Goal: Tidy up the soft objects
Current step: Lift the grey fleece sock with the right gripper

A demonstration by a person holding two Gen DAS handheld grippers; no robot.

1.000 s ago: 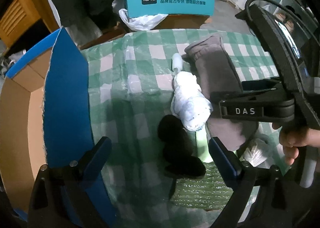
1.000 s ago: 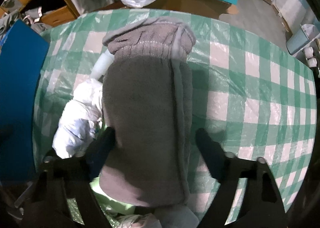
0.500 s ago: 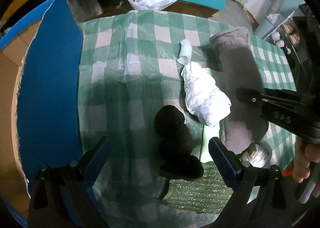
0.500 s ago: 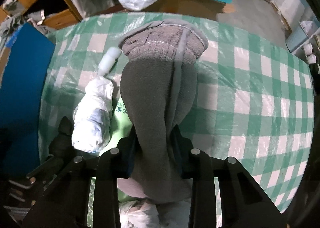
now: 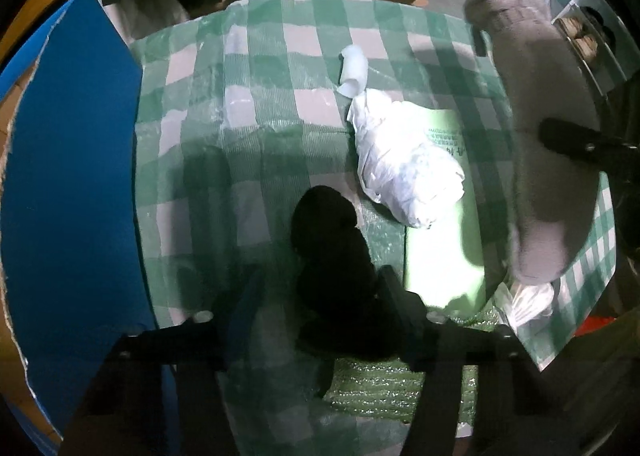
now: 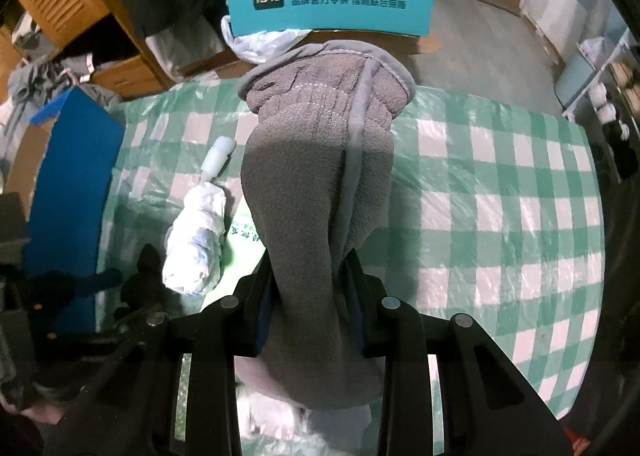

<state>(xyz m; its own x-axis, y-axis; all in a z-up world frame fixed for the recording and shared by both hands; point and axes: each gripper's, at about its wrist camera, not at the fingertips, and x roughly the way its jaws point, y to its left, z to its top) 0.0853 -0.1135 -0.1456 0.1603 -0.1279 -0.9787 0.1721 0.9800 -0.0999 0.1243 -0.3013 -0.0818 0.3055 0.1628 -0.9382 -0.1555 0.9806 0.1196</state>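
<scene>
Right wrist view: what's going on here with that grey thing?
The right claw is shut on a grey fleece glove, holding it up over the green checked tablecloth. The left claw is closing around a black soft item on the table, beside a white crumpled bundle.

A: What does the right gripper (image 6: 312, 296) hold?
B: Its two fingers are pressed on a grey fleece cover (image 6: 316, 195), which is lifted over the green checked tablecloth (image 6: 500, 215).
A: And to its left?
B: A white crumpled bundle (image 6: 198, 240) lies on a pale green packet (image 6: 244, 244), toward the table's left edge, near a blue board (image 6: 72, 183).
</scene>
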